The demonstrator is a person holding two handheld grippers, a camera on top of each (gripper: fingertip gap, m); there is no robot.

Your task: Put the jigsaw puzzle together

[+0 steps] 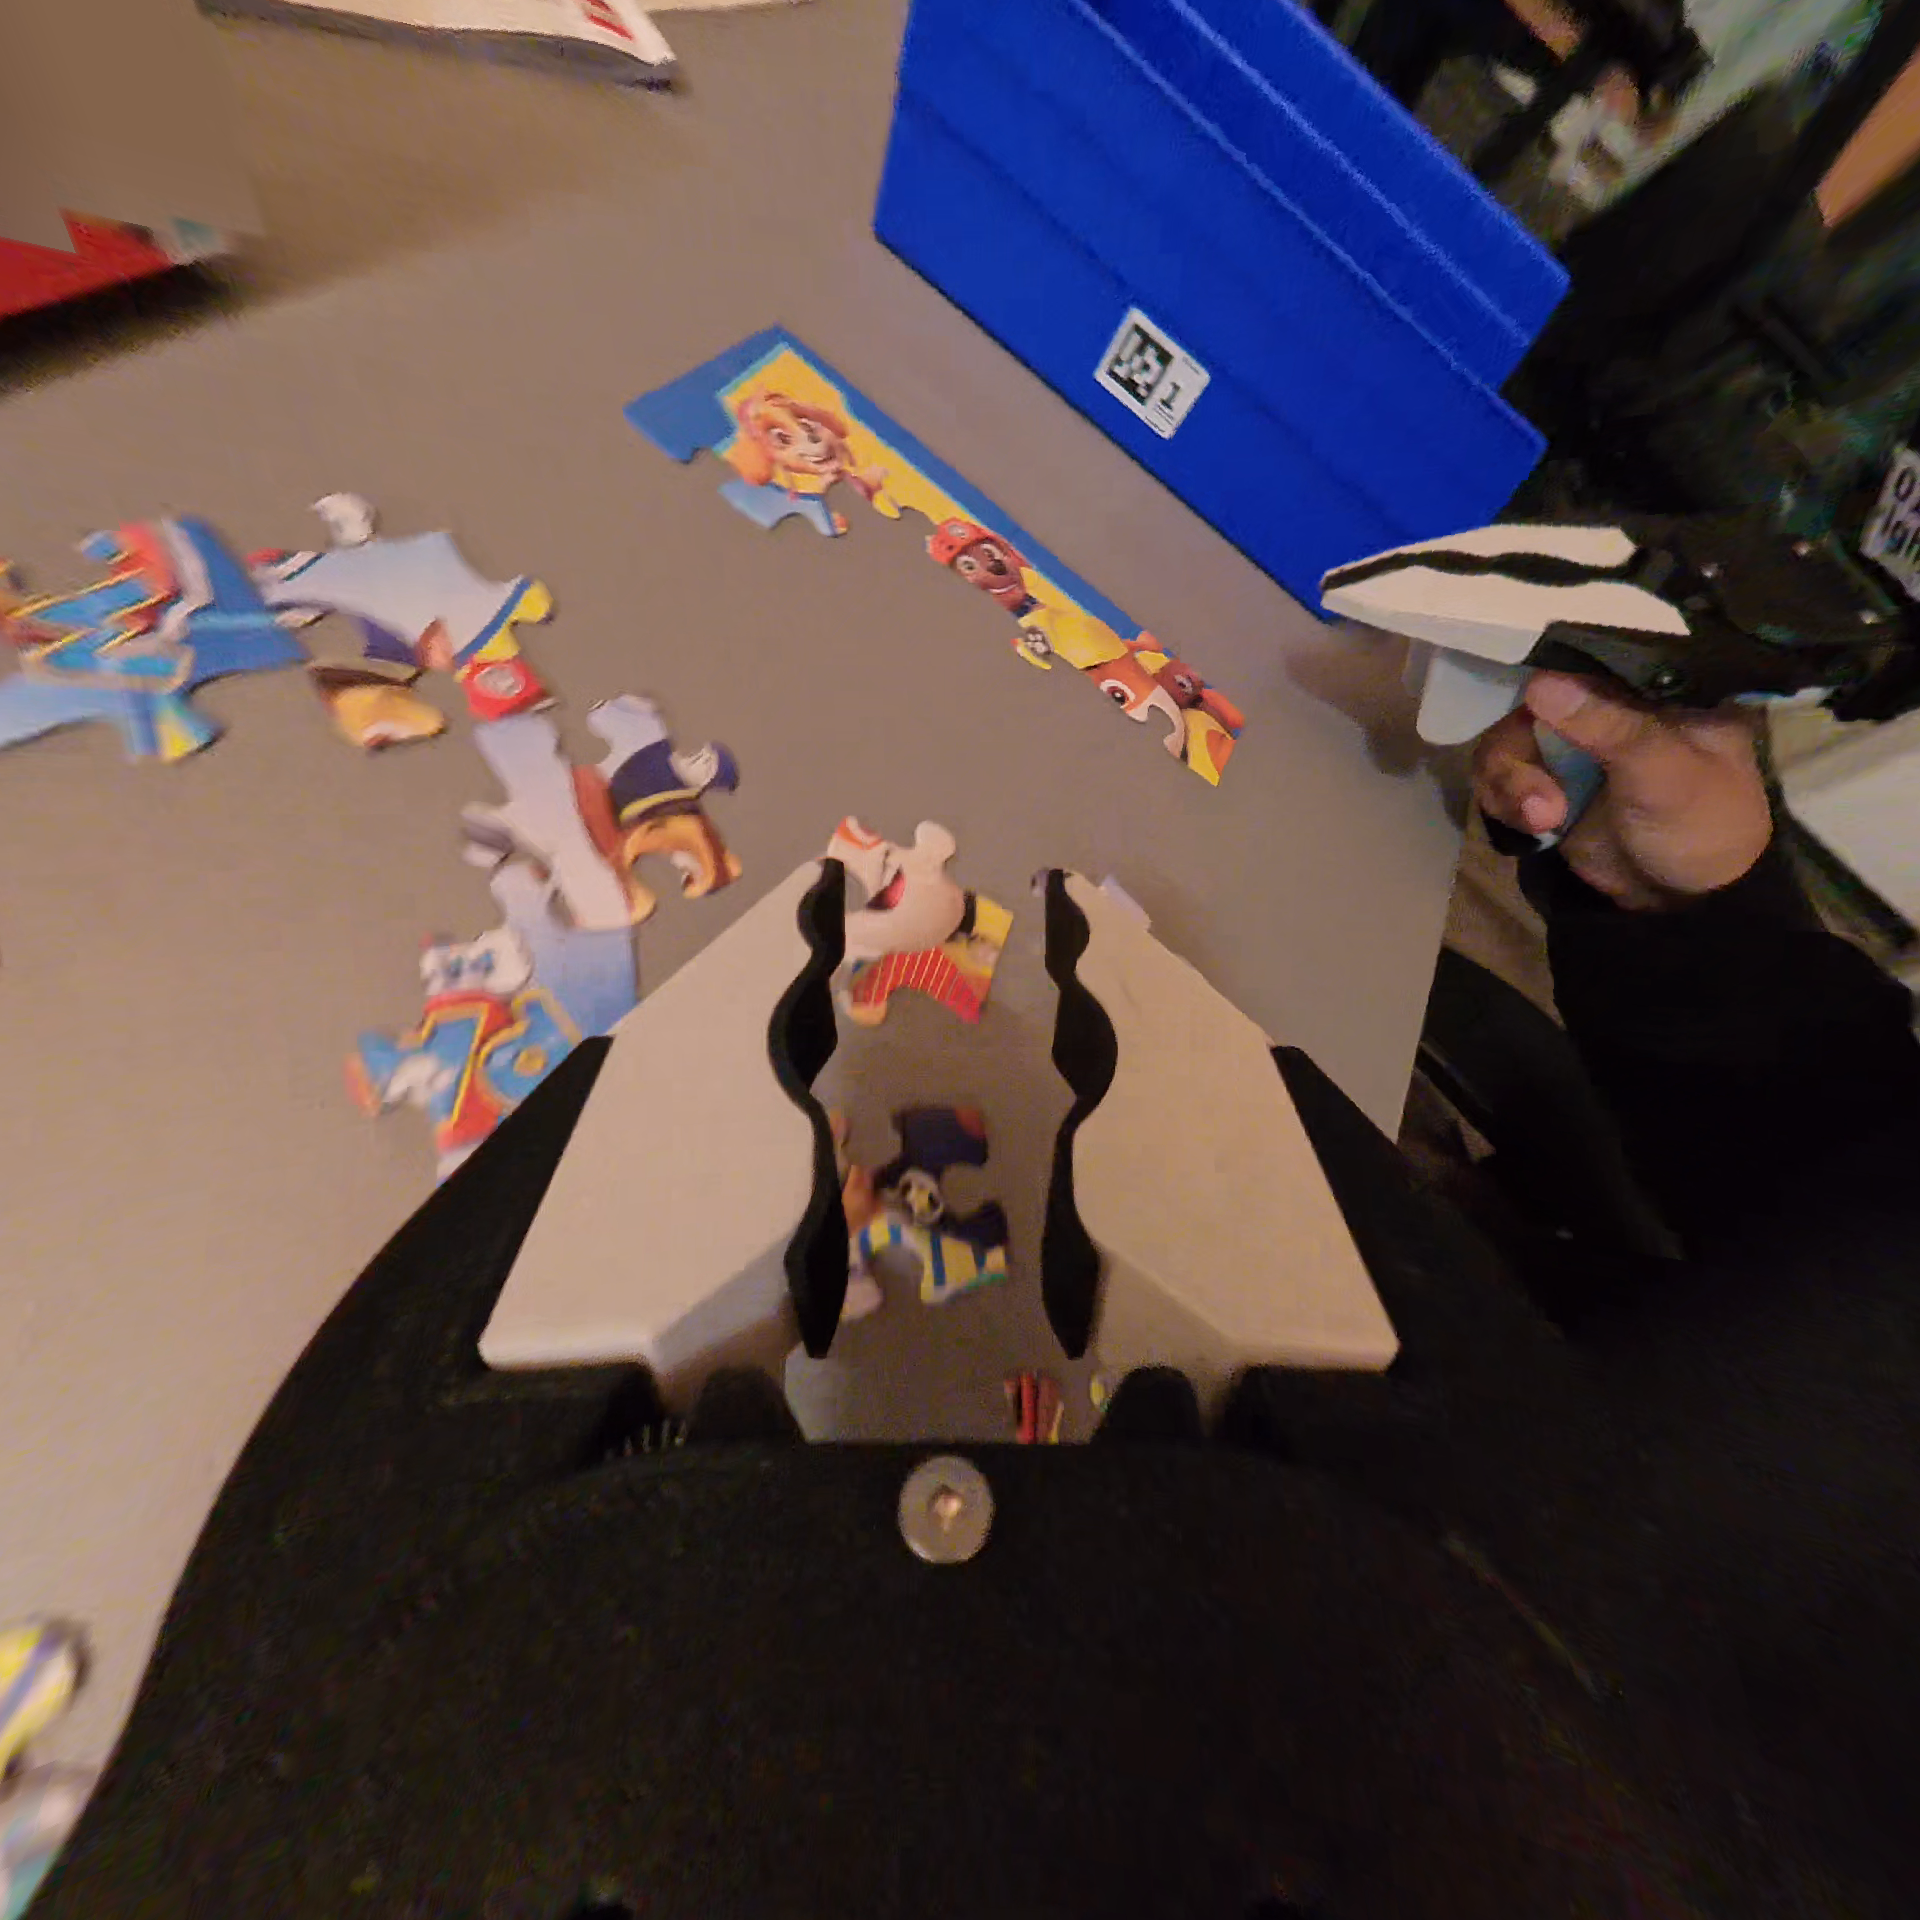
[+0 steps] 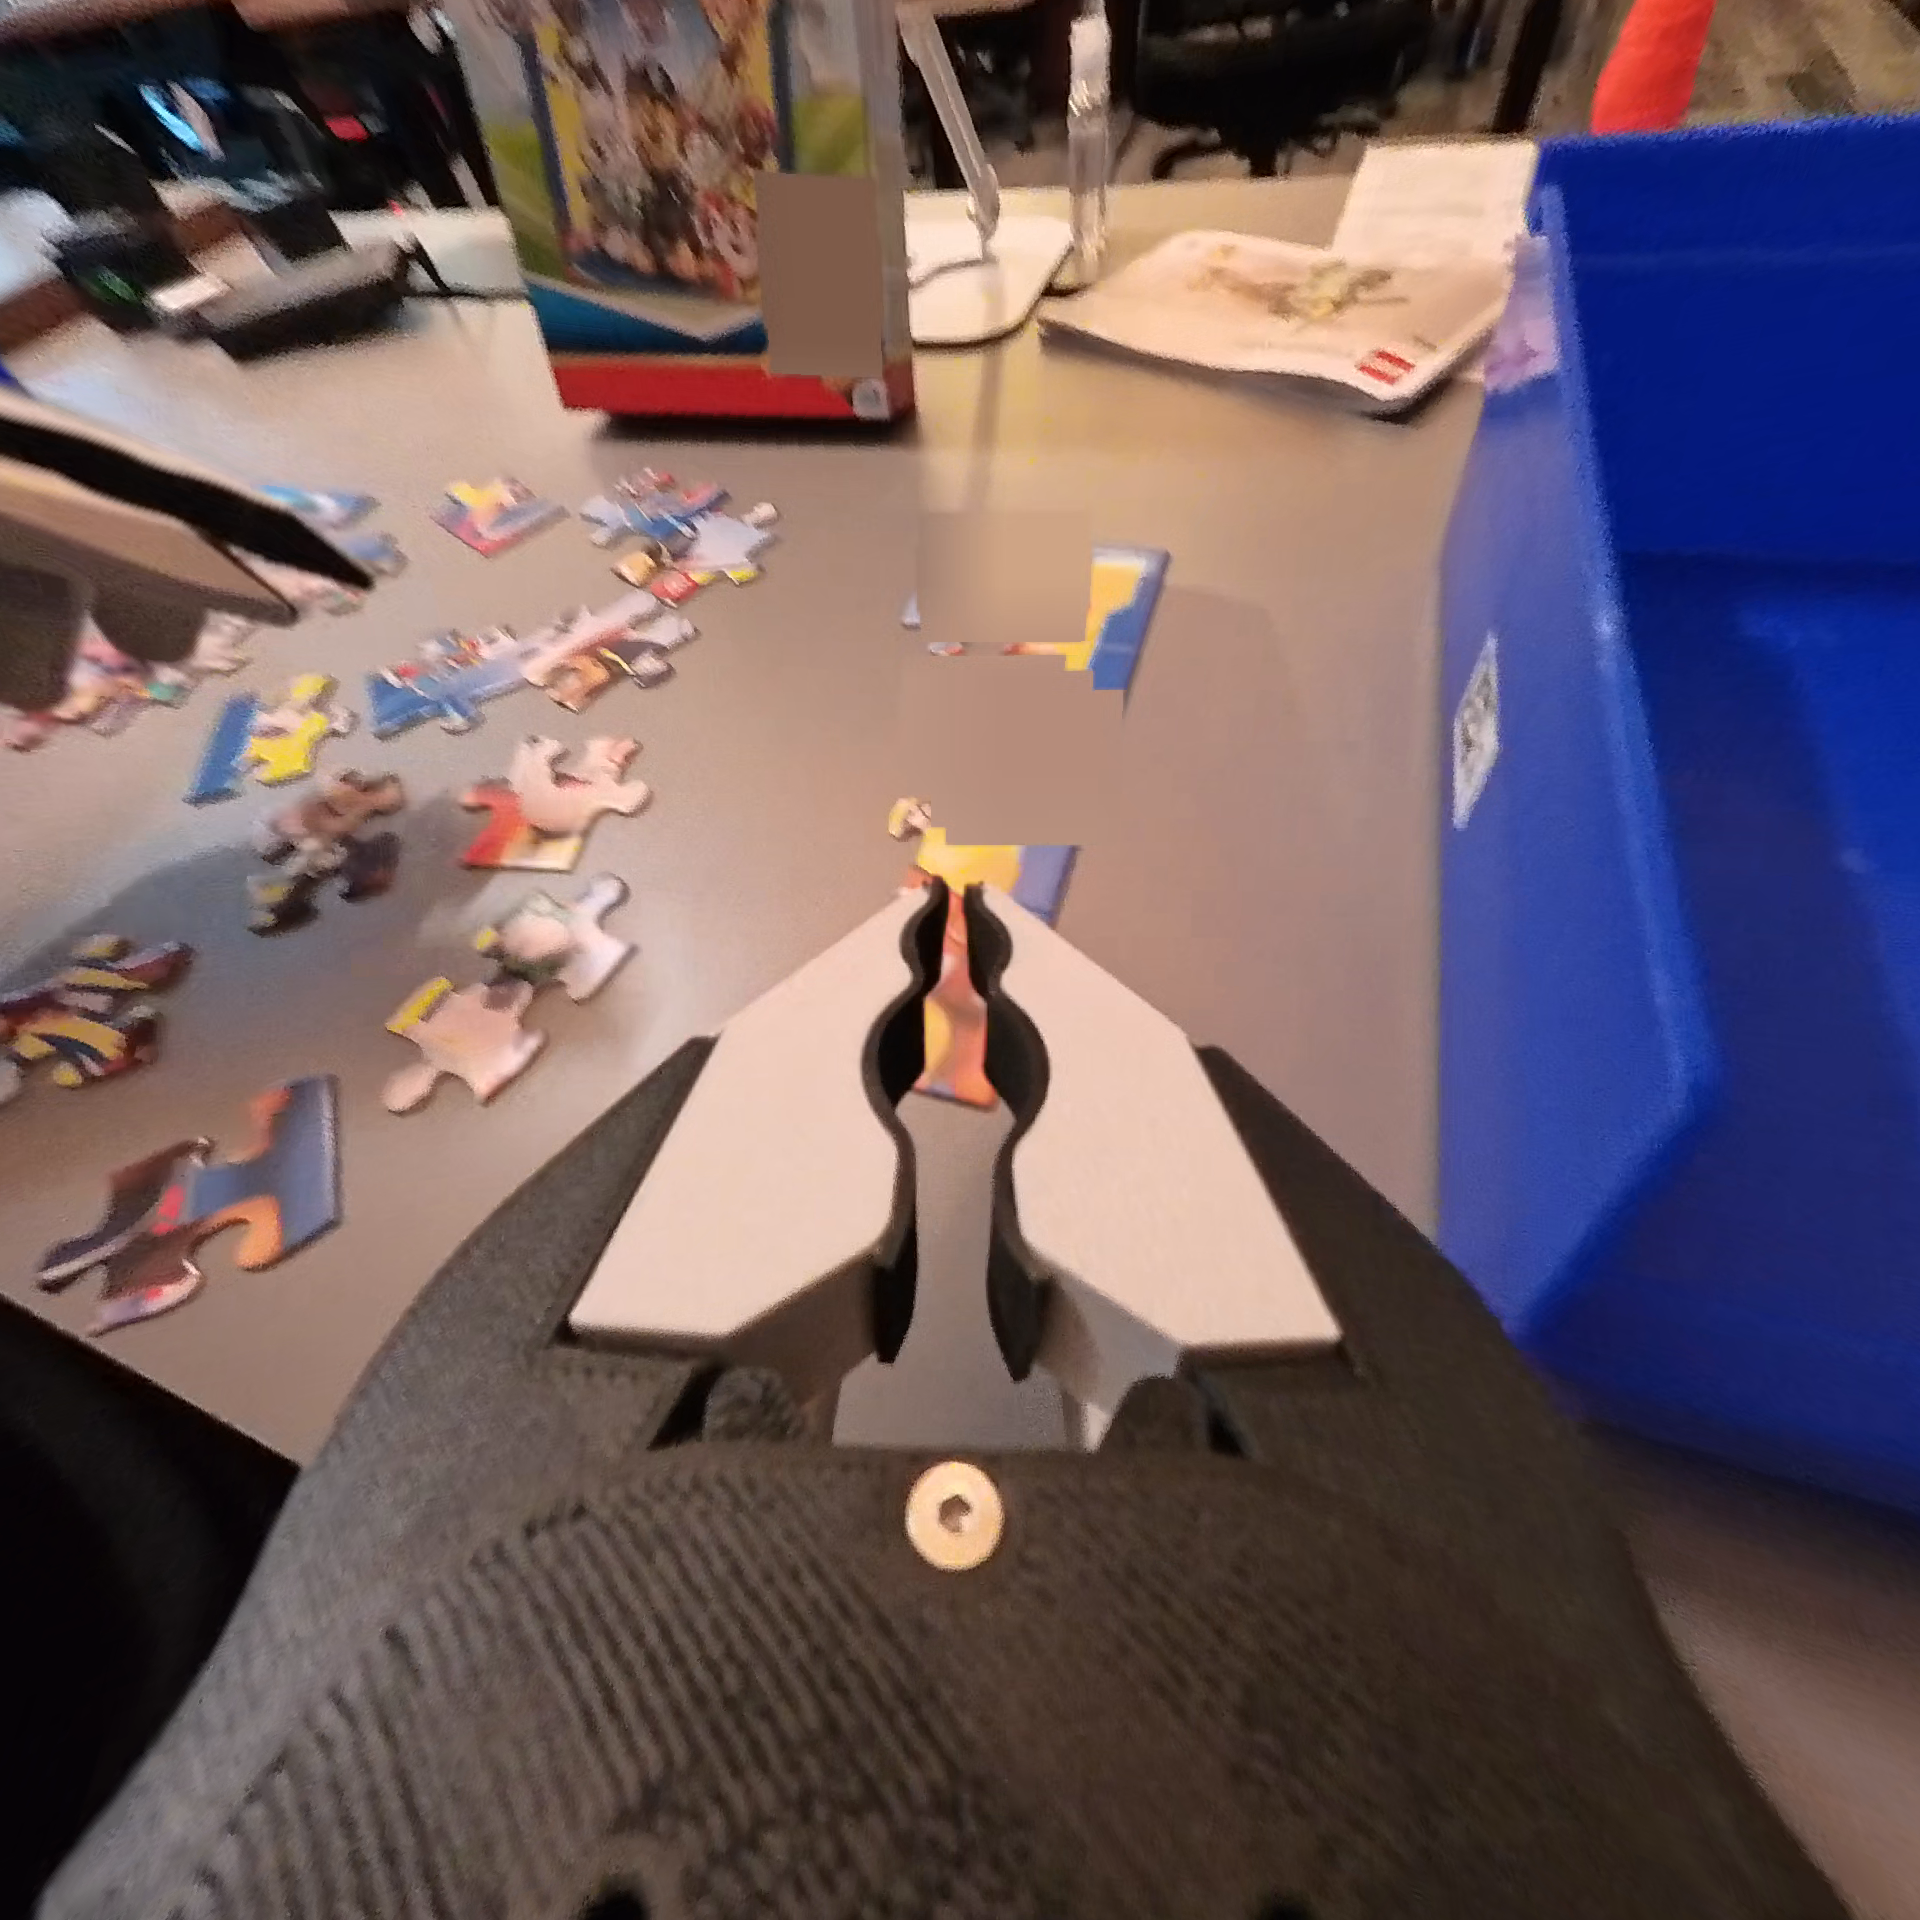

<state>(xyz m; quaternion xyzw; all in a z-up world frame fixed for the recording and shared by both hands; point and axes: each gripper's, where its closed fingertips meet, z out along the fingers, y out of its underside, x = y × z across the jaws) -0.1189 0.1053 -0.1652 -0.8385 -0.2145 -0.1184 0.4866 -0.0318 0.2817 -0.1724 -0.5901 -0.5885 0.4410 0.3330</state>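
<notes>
My left gripper is open above the grey table. A loose puzzle piece with a white dog and red stripes lies flat on the table between its fingertips, and the pads do not press on it. A second dark piece lies farther back under the fingers. My right gripper is shut, with nothing seen between its pads, and hovers over the near end of a joined strip of edge pieces. That strip also shows in the left wrist view, as does the right gripper, held by a hand.
A blue bin stands close on the right, also seen in the left wrist view. Several loose pieces lie to the left. A puzzle box and a booklet are at the back. The left gripper shows at far left.
</notes>
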